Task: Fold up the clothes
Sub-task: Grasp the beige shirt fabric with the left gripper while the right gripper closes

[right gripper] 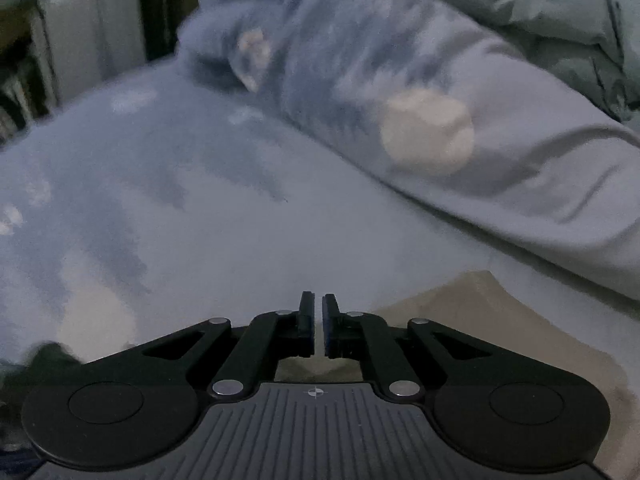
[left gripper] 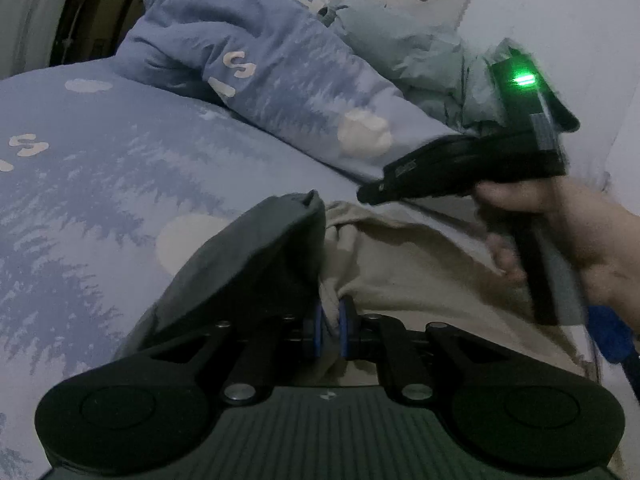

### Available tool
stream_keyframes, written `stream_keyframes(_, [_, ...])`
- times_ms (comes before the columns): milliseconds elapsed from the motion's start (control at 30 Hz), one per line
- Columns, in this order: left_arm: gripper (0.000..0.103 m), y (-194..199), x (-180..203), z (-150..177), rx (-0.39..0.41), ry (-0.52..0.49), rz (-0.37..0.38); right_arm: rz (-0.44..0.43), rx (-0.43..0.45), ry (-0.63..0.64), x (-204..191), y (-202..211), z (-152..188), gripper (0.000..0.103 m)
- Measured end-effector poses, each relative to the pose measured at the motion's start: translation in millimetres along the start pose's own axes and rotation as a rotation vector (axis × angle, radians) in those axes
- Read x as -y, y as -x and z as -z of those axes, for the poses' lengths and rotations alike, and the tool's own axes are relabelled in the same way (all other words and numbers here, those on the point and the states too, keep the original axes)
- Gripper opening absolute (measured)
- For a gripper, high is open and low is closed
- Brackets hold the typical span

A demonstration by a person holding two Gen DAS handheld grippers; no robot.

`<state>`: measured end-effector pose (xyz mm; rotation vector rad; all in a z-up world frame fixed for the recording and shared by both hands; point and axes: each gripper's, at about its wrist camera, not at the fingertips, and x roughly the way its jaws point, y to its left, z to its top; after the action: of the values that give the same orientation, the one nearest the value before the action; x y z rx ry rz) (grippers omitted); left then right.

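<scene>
Beige garment (left gripper: pixel 420 264) pinched between left tongs (left gripper: pixel 331 330) pads

The beige garment (left gripper: pixel 420 264) lies spread on the blue patterned bedding (left gripper: pixel 100 184) — rumpled, with 1 bunched fold pinched between blue pads (left gripper: pixel 344 332). A dark grey cloth (left gripper: pixel 256 264), perhaps part of the same garment — hard to tell — drapes just left of that fold, touching it.

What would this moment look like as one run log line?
left claw: shut on beige garment | right claw: shut, holding nothing | surface: blue patterned bedding
</scene>
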<state>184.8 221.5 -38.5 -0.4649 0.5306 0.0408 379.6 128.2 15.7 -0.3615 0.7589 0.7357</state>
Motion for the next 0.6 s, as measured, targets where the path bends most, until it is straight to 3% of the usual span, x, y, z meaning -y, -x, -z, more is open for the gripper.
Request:
stream_keyframes(33, [0.012, -0.1, 0.5, -1.4, 0.007, 0.001, 0.004, -0.036, 0.013, 0.038, -5.6, 9.6, -0.5, 0.01])
stream_keyframes(100, [0.012, -0.7, 2.6, -3.5, 0.021, -0.002, 0.013, -0.104, 0.022, 0.129, -19.5, 25.0, -1.9, 0.03])
stream_keyframes(200, [0.012, -1.1, 7.5, -4.1, 0.034, -0.016, 0.025, -0.155, -0.054, 0.317, -50.3, 24.6, -6.9, 0.048])
stream_keyframes(367, [0.012, 1.9, 11.9, -2.9, 0.051, -0.026, 0.044, -0.083, -0.204, 0.492, -74.0, -7.4, -5.2, 0.043])
stream_keyframes(400, [0.012, 1.5, 12.0, -2.2, 0.049, -0.026, 0.045, -0.073, -0.219, 0.499, -75.7, -13.7, -4.3, 0.027])
stream_keyframes(467, [0.012, 0.4, 12.7, -0.7, 0.041, -0.037, 0.047, -0.055, -0.221, 0.474, -77.2, -23.5, -5.2, 0.016])
stream_keyframes(600, [0.011, 0.7, 13.8, 1.7, 0.031, -0.055, 0.032, -0.025, -0.182, 0.39, -74.6, -35.9, -9.0, 0.013])
